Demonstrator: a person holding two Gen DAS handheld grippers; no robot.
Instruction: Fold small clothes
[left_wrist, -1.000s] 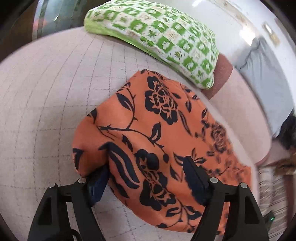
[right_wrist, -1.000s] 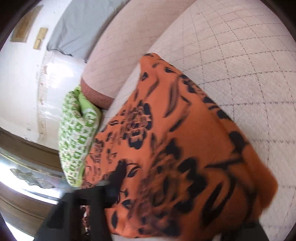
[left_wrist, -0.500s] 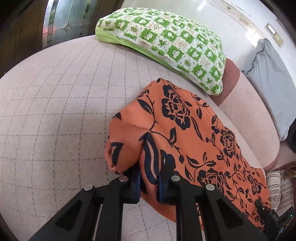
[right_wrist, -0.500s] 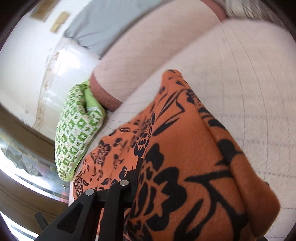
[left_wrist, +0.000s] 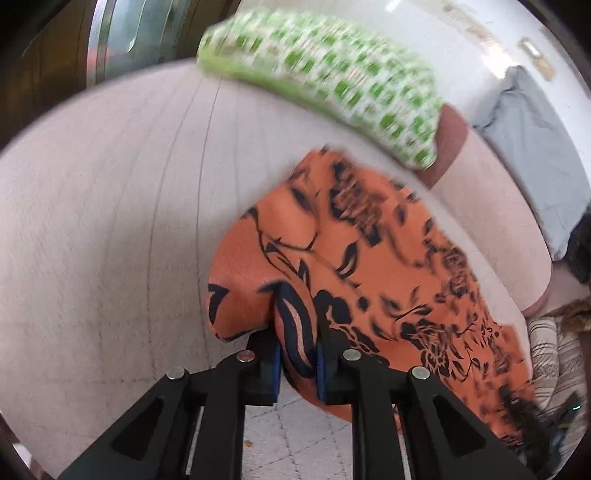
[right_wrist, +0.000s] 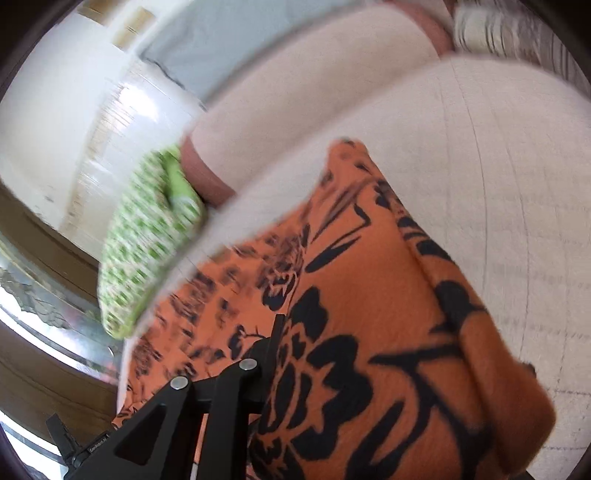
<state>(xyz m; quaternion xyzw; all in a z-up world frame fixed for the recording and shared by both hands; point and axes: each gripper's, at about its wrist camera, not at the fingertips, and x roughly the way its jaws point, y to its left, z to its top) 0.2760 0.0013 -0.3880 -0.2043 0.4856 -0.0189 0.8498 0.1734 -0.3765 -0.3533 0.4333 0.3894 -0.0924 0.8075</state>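
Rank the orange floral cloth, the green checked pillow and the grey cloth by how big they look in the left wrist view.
1. orange floral cloth, largest, though nearest the camera, so partly inflated.
2. green checked pillow.
3. grey cloth, smallest, but farthest away and cut off at the edge, so its true size stays unsure.

Bright daylight, heavy motion blur, fisheye curvature, dark vignetted corners.

garment (left_wrist: 369, 266) on sofa (left_wrist: 110, 221), pillow (left_wrist: 332, 85) behind

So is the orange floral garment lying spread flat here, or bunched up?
Bunched up: the orange garment is pinched into a raised fold at the left gripper, draping over the right gripper.
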